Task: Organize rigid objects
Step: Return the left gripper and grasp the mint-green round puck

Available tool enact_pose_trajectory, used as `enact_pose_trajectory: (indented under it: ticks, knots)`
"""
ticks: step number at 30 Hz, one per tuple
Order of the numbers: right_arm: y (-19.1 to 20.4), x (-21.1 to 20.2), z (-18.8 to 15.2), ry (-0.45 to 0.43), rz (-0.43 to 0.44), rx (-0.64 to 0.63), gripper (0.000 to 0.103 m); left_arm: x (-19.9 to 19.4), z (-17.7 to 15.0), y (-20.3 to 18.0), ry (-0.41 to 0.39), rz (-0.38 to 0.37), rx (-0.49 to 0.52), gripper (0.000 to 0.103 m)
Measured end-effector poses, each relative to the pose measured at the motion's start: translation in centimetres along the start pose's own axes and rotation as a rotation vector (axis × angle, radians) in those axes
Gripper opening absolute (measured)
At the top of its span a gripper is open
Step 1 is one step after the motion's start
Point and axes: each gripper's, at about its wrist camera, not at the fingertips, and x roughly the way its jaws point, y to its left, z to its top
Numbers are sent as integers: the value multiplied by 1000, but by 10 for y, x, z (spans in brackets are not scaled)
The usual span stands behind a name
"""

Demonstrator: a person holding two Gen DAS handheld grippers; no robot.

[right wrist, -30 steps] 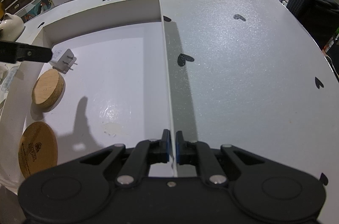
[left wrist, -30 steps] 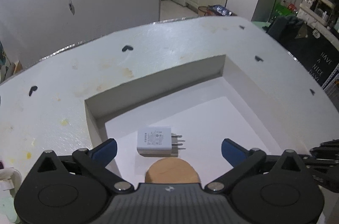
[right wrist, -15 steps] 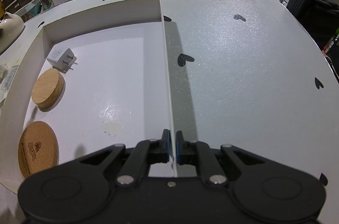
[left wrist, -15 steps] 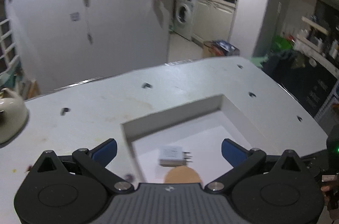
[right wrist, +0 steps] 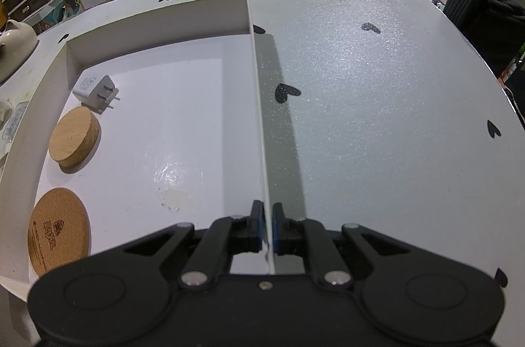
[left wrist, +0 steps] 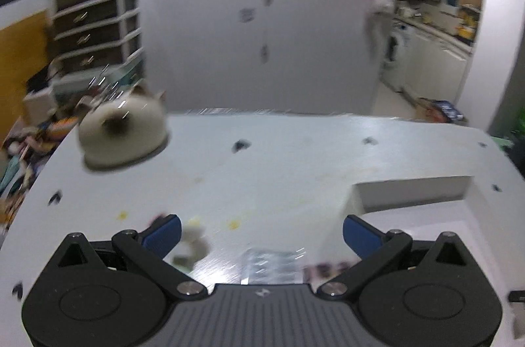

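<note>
Shallow white rectangular cardboard tray (right wrist: 157, 51) sits on the white table with black heart marks (right wrist: 377, 117). Three rigid items lie along the tray's left side: white wall charger with two metal prongs (right wrist: 93, 89) near the far-left corner, prongs pointing right; round light-wood lid (right wrist: 73, 137) just in front of it, close to the charger but whether they touch is unclear; flat round cork coaster with a printed logo (right wrist: 57, 232) nearest the camera, apart from the lid. Rest of the tray floor is bare apart from a pale stain near the middle front. Right gripper (right wrist: 268, 227) is clamped on the tray's thin right wall, blue pads pressed to either side of the wall at its near end. Left gripper (left wrist: 262, 232) is spread wide with nothing between its blue pads; it hangs over the table surface left of the tray, whose far-left corner (left wrist: 410, 193) shows at right in the left wrist view. That view is motion-blurred. Below the left gripper: a clear, glinting flat item (left wrist: 272, 261) and a small pale object (left wrist: 193, 243), both too blurred to identify. Further back at the table's left edge stands a cream ceramic cat-shaped pot with brown ears (left wrist: 123, 130), also visible at the far left of the right wrist view.
</note>
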Motion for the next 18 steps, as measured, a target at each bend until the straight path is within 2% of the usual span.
enact_pose_trajectory:
  ticks: [7, 15, 18]
  knots:
    - [0, 0, 0, 0, 0, 0, 8, 28, -32, 39, 74, 59, -77, 103]
    - [0, 0, 0, -1, 0, 0, 8, 55, -63, 66, 161, 106, -186, 103]
    - [0, 0, 0, -1, 0, 1, 8, 58, -69, 74, 159, 120, -221, 100]
